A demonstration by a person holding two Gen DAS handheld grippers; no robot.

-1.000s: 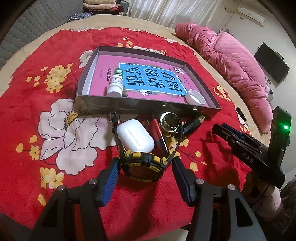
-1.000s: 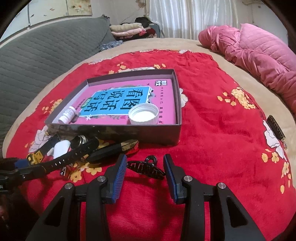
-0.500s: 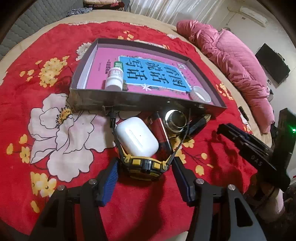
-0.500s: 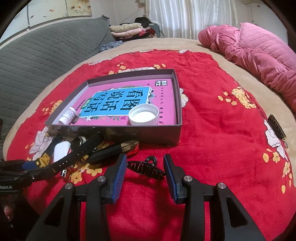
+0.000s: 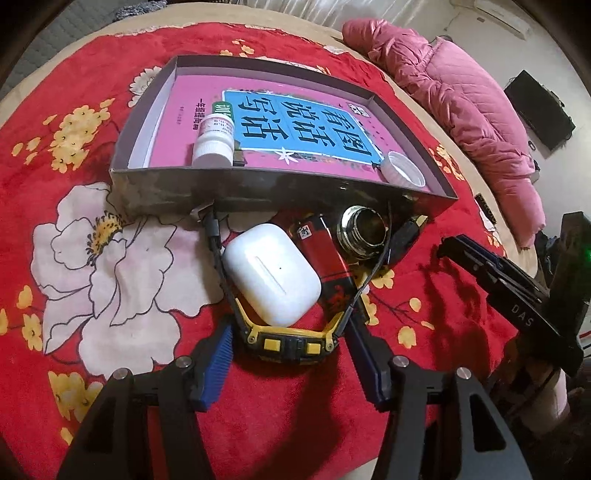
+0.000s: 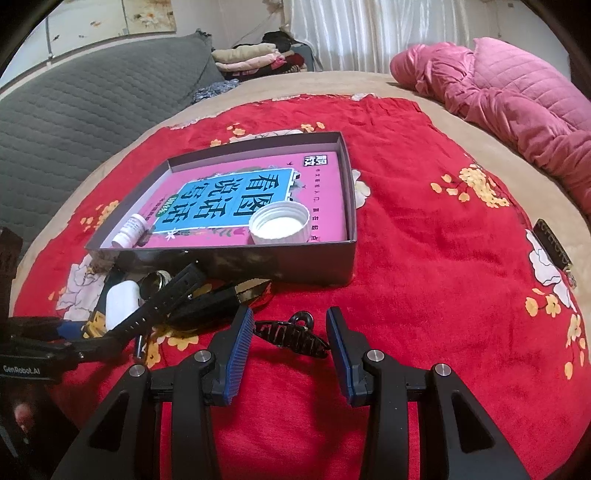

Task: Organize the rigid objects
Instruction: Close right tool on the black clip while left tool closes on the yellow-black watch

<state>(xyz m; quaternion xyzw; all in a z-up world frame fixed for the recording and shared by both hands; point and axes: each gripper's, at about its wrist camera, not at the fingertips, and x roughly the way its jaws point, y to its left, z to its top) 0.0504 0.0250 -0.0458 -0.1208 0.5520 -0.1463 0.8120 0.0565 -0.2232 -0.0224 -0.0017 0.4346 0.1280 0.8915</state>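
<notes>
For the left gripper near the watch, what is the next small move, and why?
Probably close the left gripper on the watch: its yellow-and-black body sits between the open pads, apparently not yet pressed, and the box lies just ahead.

Soft indoor light is filling both fisheye views, and the centres are staying sharp.

Daylight is coming through the white curtain (image 6: 369, 33), which is washing out. The red floral blanket (image 5: 110, 221) is showing saturated colour, and the black gripper arms are casting soft shadows onto it. The metal cap (image 5: 364, 232) is catching a small glare. Straight edges of the box (image 5: 258, 184) are bowing, and the corners of both views are darkening into black vignettes with slight blur.
</notes>
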